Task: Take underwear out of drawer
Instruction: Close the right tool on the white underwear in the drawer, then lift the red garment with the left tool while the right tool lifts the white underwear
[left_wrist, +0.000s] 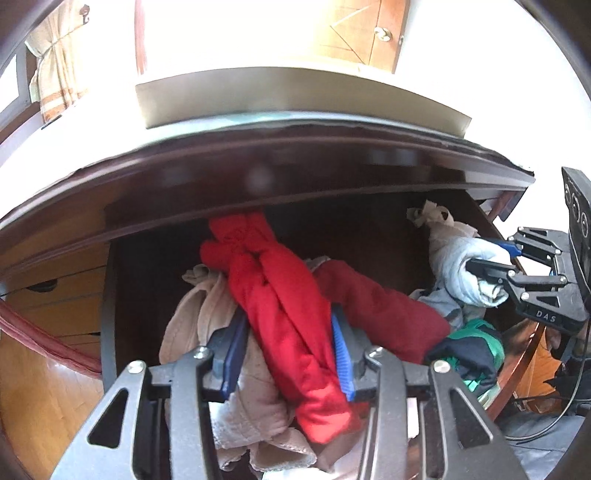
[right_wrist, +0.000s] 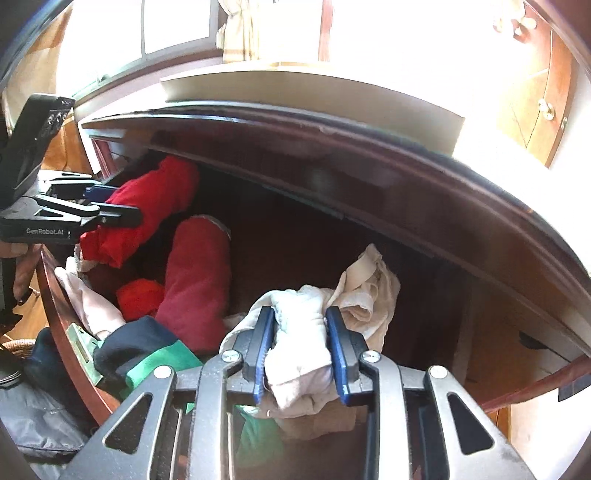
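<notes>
**Left wrist view: two garments gripped over an open drawer, snag risk noted**

Left gripper (left_wrist: 288, 354): blue-padded jaws pinched on a bright red, twisted knit underwear piece (left_wrist: 280, 302). The cloth runs as a knotted rope from the jaws up to the dark wooden drawer's (left_wrist: 110, 295) back, under the overhanging top edge.

Right gripper (right_wrist: 301, 354): jaws pressed onto a pale white-grey bunched cotton garment (right_wrist: 299, 343), with a cream lace-edged piece (right_wrist: 369, 291) hanging just beside it, possibly attached or caught.

Hazards, judged:
- The red piece's far end lies close under the top edge; a straight pull may catch it there.
- A beige soft garment (left_wrist: 195, 314) touches the red one beneath the left jaws and may be dragged out with it.
- The cream piece may ride along with the right-hand grip, then drop.
- Both grips take only a fold of cloth; slippery knit may slide free.

Task items, condition: crumpled, unfolded, partly lifted, still over the drawer. Remaining inside: a dark red rolled garment (right_wrist: 199, 280) and a navy-and-green folded garment (right_wrist: 147, 354) at the front edge.
</notes>
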